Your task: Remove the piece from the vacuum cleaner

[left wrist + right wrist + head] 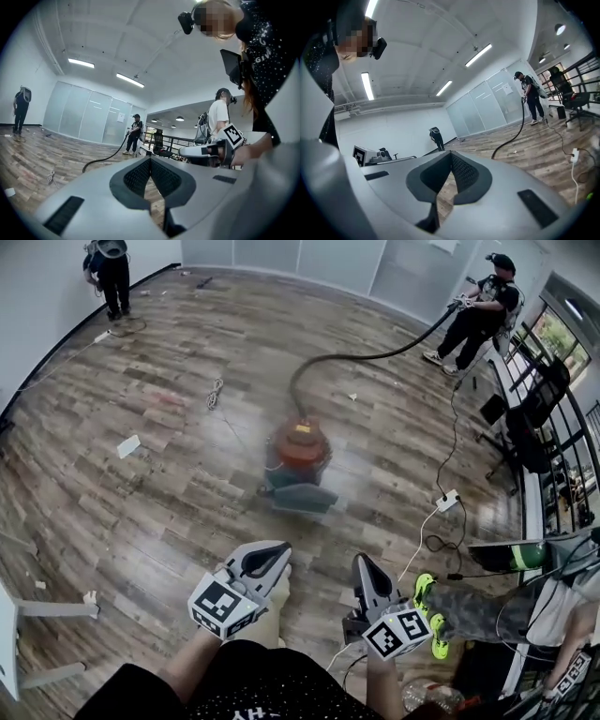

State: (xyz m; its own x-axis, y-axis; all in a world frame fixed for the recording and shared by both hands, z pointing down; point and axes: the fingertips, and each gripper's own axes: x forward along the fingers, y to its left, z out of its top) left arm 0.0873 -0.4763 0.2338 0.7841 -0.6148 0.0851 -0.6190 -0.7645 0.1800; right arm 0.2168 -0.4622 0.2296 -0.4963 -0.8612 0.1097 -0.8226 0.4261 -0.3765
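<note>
Head view: my left hand-held gripper (pixel 267 557) and right hand-held gripper (pixel 367 570) both have jaws pressed together, pinching nothing, side by side over the wooden floor (pixel 169 474). Well ahead stands the red vacuum cleaner (pixel 302 451), its black hose (pixel 375 354) running to a person (pixel 478 315) at upper right.

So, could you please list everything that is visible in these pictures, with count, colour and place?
vacuum cleaner: one, red top on a grey-green base, middle of the floor
hose: one, black, from the vacuum cleaner to the far-right person
far-right person: one, dark clothes, holding the hose
far-left person: one, dark clothes, near the wall
power strip: one, white, floor at right, with a white cable
paper scrap: one, white, floor at left
shoes: two, neon yellow, lower right
floor: brown wood
left gripper: one, grey, shut, empty
right gripper: one, grey, shut, empty
</note>
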